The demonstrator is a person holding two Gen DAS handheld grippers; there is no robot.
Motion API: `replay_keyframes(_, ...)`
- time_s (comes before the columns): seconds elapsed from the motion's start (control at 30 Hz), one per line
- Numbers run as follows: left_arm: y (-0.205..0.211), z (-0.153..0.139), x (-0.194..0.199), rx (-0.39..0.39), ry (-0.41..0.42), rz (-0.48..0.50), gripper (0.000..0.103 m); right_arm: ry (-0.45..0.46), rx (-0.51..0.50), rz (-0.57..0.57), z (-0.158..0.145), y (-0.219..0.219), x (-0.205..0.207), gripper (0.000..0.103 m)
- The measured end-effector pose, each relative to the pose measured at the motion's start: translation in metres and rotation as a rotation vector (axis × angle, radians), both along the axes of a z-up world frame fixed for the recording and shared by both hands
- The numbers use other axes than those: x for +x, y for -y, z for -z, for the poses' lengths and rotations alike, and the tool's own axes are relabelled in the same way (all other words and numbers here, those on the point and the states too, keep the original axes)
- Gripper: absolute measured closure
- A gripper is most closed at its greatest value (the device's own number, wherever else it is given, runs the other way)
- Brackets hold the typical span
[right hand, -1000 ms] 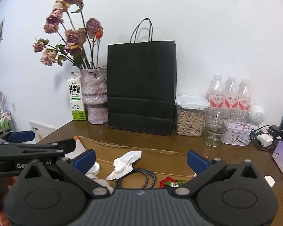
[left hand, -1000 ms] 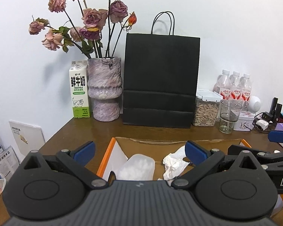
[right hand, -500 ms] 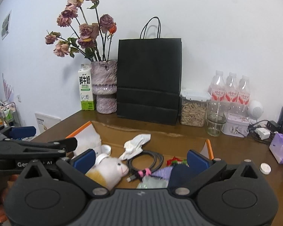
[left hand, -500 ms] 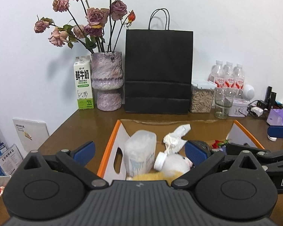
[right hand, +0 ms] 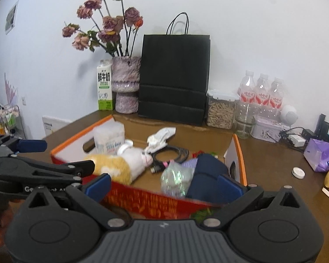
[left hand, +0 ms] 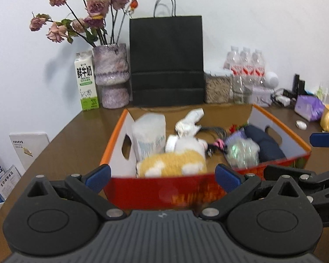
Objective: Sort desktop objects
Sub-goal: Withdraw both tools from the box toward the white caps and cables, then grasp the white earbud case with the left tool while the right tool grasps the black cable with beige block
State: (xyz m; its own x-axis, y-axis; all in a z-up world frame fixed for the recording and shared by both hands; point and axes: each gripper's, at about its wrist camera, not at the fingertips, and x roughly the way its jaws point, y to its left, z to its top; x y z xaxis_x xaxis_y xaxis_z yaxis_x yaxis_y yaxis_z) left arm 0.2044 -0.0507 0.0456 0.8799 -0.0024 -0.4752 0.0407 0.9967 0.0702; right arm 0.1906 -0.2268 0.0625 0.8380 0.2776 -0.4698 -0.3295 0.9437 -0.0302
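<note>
Left wrist view: left gripper [left hand: 162, 176] spread wide, gripping nothing, poised at the near red wall of the open cardboard box [left hand: 164, 191] in mid-table [left hand: 76, 135]; inside, plush toy [left hand: 175, 161] against the near wall, white pouch [left hand: 149, 137] in the left corner, crumpled tissue [left hand: 189, 119] toward the far wall. Right wrist view: right gripper [right hand: 163, 186] likewise wide apart and empty, above the box's near wall; dark blue bundle [right hand: 206, 173] in the near right corner, coiled black cable [right hand: 171, 152] mid-box; black paper bag [right hand: 174, 79] at the table's far edge.
</note>
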Motion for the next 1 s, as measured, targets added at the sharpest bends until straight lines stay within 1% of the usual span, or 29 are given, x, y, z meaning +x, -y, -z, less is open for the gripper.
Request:
replay_keyframes(0.27, -0.006, 0.026, -0.018, 0.001, -0.051, 0.033, 0.0, -0.076, -0.02, -0.016, 0.035, 0.003, -0.02, 0.0)
replay_keyframes(0.4, -0.014, 0.042, -0.019, 0.01, -0.092, 0.024, 0.0, -0.122, -0.038, -0.011, 0.053, 0.005, -0.023, 0.0)
replay_keyframes(0.57, -0.027, 0.052, -0.019, -0.025, -0.128, 0.019, 0.0, -0.179, -0.051, 0.01, 0.071, 0.011, -0.02, 0.0)
replay_keyframes(0.67, -0.032, 0.055, -0.019, -0.032, -0.132, 0.012, 0.0, -0.205, -0.056, 0.031, 0.077, 0.013, -0.016, 0.0)
replay_keyframes(0.77, -0.036, 0.058, -0.019, -0.04, -0.136, 0.021, 0.0, -0.218, -0.021, 0.041, 0.081, 0.017, -0.011, 0.0)
replay_keyframes(1.0, -0.041, 0.062, -0.013, -0.083, -0.175, 0.041, 0.0, -0.217, -0.018, 0.068, 0.081, 0.016, -0.007, 0.0)
